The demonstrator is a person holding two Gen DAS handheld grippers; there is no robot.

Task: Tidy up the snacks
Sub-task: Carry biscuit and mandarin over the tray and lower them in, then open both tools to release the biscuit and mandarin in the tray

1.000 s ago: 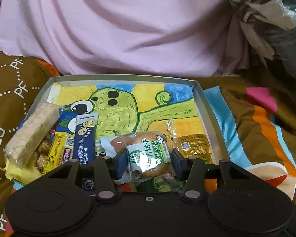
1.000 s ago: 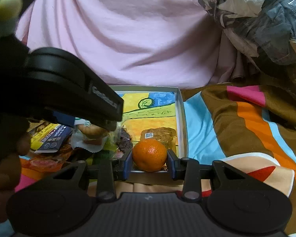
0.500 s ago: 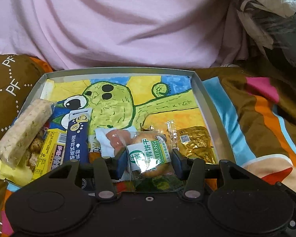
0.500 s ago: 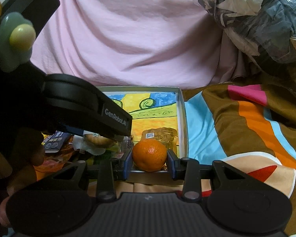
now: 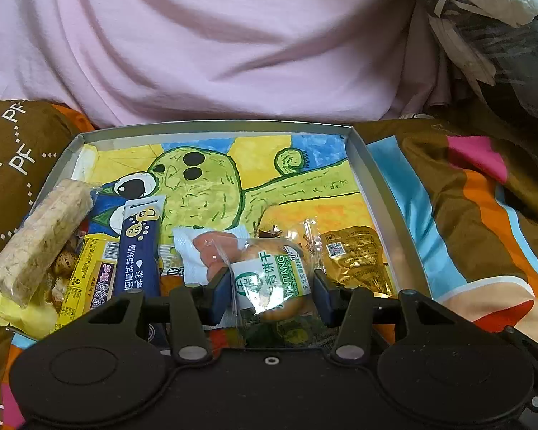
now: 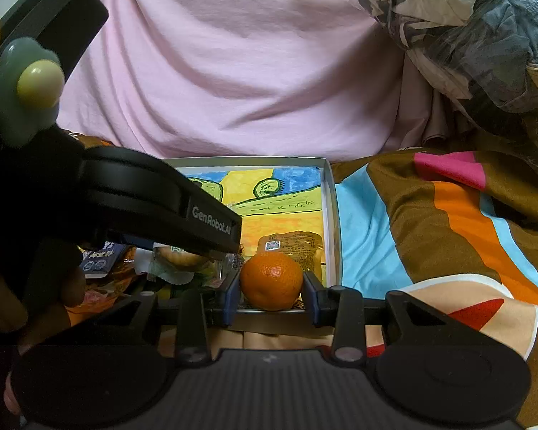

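A shallow grey tray (image 5: pixel 215 127) lined with a green cartoon drawing lies on the bed. My left gripper (image 5: pixel 272 295) is shut on a clear-wrapped biscuit packet (image 5: pixel 272 279) with a green label, low over the tray's near side. Around it lie a rice bar (image 5: pixel 43 243), a blue stick sachet (image 5: pixel 138 247), a yellow packet (image 5: pixel 89 272), a white sausage packet (image 5: pixel 204 254) and a gold packet (image 5: pixel 357 258). My right gripper (image 6: pixel 270 295) is shut on an orange mandarin (image 6: pixel 270 281) at the tray's (image 6: pixel 330 215) near right corner. The left tool's black body (image 6: pixel 143 208) hides the tray's left half there.
A pink cloth (image 5: pixel 233 53) rises behind the tray. A striped brown, blue and orange blanket (image 5: pixel 466 215) spreads to the right, and a brown patterned cushion (image 5: pixel 14 150) sits on the left. A plastic bag of clothes (image 5: pixel 502 18) fills the top right corner.
The left gripper has shifted a little over the tray with the biscuit packet still in it. The right gripper and the mandarin have not moved.
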